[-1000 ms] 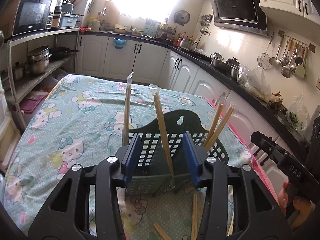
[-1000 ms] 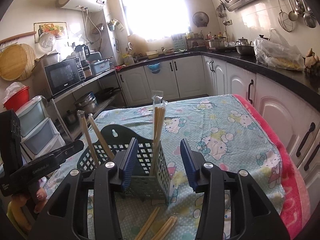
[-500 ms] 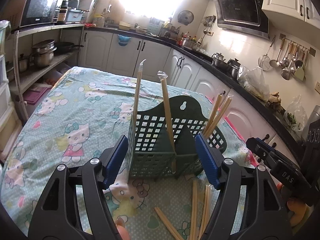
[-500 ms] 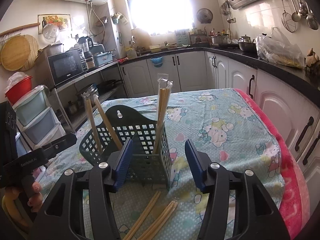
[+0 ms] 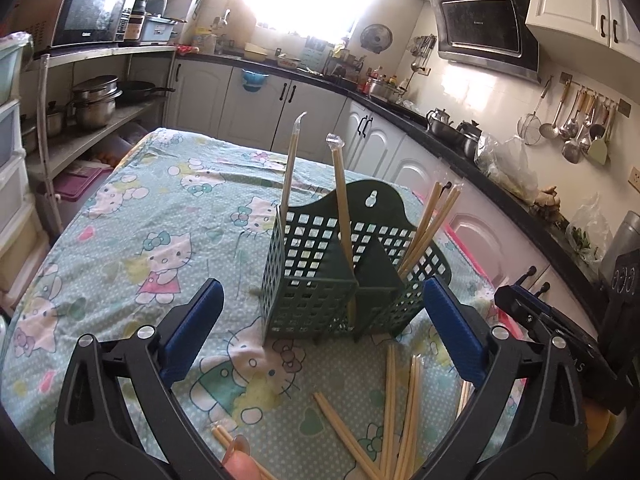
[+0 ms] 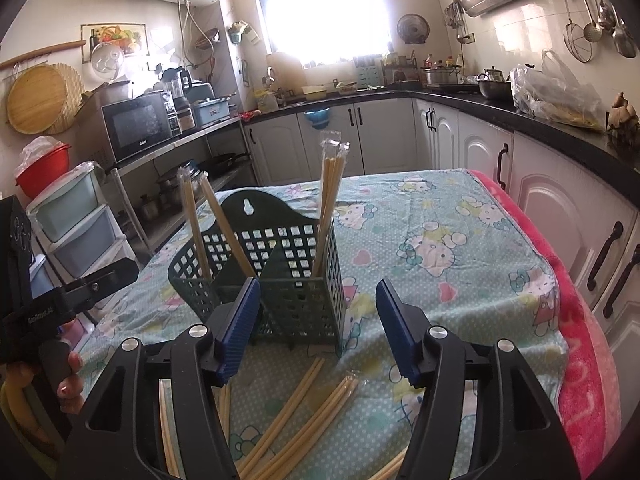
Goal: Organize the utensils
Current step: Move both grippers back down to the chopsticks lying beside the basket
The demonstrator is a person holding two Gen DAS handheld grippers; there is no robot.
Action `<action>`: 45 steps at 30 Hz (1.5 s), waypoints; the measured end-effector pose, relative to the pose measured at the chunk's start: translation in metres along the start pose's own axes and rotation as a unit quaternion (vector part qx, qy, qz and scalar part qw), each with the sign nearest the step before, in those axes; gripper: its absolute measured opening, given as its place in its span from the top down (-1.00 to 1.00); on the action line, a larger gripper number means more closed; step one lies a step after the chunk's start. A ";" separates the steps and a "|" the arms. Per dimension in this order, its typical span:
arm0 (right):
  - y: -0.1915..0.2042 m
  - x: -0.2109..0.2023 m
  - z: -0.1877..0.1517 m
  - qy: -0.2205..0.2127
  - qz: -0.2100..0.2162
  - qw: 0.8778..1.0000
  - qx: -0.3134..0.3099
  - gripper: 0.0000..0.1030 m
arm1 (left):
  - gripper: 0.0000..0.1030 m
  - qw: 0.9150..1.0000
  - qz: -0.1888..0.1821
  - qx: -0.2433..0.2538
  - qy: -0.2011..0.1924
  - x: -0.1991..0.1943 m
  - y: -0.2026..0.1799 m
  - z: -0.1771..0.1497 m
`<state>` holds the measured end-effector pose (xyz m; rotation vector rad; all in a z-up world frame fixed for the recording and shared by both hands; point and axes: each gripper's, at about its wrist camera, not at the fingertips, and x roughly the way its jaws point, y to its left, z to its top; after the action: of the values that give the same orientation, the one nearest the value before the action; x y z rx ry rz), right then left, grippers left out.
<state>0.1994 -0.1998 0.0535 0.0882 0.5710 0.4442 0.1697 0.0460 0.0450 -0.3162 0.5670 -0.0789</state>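
A dark green utensil basket [image 5: 320, 280] stands upright on the table, also in the right wrist view [image 6: 288, 280]. Wrapped chopstick pairs [image 5: 340, 216] stand in its compartments, also in the right wrist view [image 6: 330, 200]. More chopsticks [image 5: 396, 408] lie loose on the cloth in front of it, also in the right wrist view [image 6: 296, 412]. My left gripper [image 5: 320, 332] is open and empty, a little before the basket. My right gripper [image 6: 316, 328] is open and empty, its left finger [image 6: 236, 328] close to the basket's front.
The table has a Hello Kitty cloth [image 5: 140, 220] with a pink edge [image 6: 580, 340] on the right. White cabinets [image 6: 560, 208] and a black counter run along the right. Shelves with pots [image 5: 92, 100] and plastic drawers [image 6: 76, 224] stand on the left.
Both grippers have opened wider and pulled back from the basket. The left one no longer straddles it. The basket stays standing on the table.
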 end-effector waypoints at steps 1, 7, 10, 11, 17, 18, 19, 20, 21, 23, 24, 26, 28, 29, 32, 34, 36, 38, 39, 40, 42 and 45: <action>0.000 -0.001 -0.003 0.002 0.000 1.000 0.000 -0.13 | -0.79 1.000 0.001 0.000 0.002 0.000 0.000 -0.002; 0.001 -0.002 -0.013 0.013 0.002 1.000 -0.002 -0.13 | -0.79 1.000 0.008 -0.001 0.017 0.002 0.003 -0.012; 0.000 -0.001 -0.016 0.019 0.004 1.000 -0.002 -0.13 | -0.79 1.000 0.011 -0.002 0.022 0.002 0.006 -0.017; 0.000 -0.001 -0.018 0.020 0.005 1.000 -0.003 -0.13 | -0.79 1.000 0.012 -0.002 0.024 0.002 0.006 -0.018; 0.001 0.002 -0.029 0.035 0.007 0.999 -0.004 -0.13 | -0.79 0.999 0.020 -0.002 0.032 0.002 0.009 -0.026; 0.001 0.003 -0.031 0.038 0.007 0.999 -0.004 -0.13 | -0.79 0.999 0.021 -0.003 0.034 0.001 0.010 -0.028; 0.001 0.003 -0.032 0.040 0.008 0.999 -0.004 -0.13 | -0.79 0.999 0.022 -0.004 0.035 0.001 0.010 -0.029; 0.001 0.004 -0.034 0.043 0.008 0.999 -0.005 -0.13 | -0.79 0.999 0.023 -0.005 0.036 0.001 0.011 -0.030; 0.001 0.005 -0.036 0.046 0.008 0.999 -0.006 -0.13 | -0.79 0.999 0.025 -0.005 0.038 0.001 0.012 -0.032; 0.001 0.006 -0.040 0.051 0.009 0.999 -0.007 -0.13 | -0.79 0.999 0.029 -0.006 0.043 0.002 0.013 -0.035; 0.002 0.007 -0.041 0.054 0.009 0.998 -0.007 -0.13 | -0.79 0.999 0.030 -0.006 0.044 0.002 0.014 -0.036; 0.002 0.009 -0.045 0.060 0.011 0.998 -0.007 -0.13 | -0.79 0.998 0.032 -0.009 0.048 0.002 0.016 -0.039; 0.002 0.011 -0.048 0.065 0.012 0.998 -0.007 -0.13 | -0.79 0.998 0.032 -0.010 0.052 0.002 0.017 -0.043; 0.003 0.012 -0.050 0.069 0.014 0.997 -0.007 -0.13 | -0.79 0.998 0.033 -0.010 0.053 0.002 0.018 -0.044; 0.004 0.016 -0.054 0.078 0.016 0.997 -0.008 -0.13 | -0.79 0.998 0.036 -0.011 0.058 0.002 0.019 -0.049; 0.005 0.018 -0.056 0.082 0.017 0.996 -0.008 -0.13 | -0.79 0.997 0.037 -0.012 0.063 0.003 0.020 -0.053; 0.005 0.020 -0.058 0.086 0.017 0.996 -0.007 -0.13 | -0.79 0.997 0.039 -0.012 0.068 0.004 0.021 -0.057; 0.006 0.022 -0.061 0.090 0.017 0.996 -0.007 -0.13 | -0.79 0.997 0.039 -0.011 0.071 0.004 0.022 -0.060; 0.007 0.022 -0.061 0.091 0.017 0.996 -0.007 -0.13 | -0.79 0.996 0.040 -0.009 0.073 0.005 0.022 -0.062; 0.007 0.023 -0.062 0.092 0.016 0.996 -0.008 -0.13 | -0.79 0.996 0.041 -0.008 0.075 0.005 0.022 -0.064; 0.007 0.024 -0.063 0.095 0.017 0.995 -0.008 -0.13 | -0.79 0.996 0.041 -0.007 0.080 0.005 0.022 -0.068; 0.008 0.027 -0.066 0.100 0.016 0.995 -0.010 -0.13 | -0.79 0.995 0.043 -0.007 0.089 0.007 0.023 -0.074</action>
<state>0.1813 -0.1838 -0.0141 0.0349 0.7623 0.4937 0.1350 0.0469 -0.0249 -0.2994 0.7568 -0.0194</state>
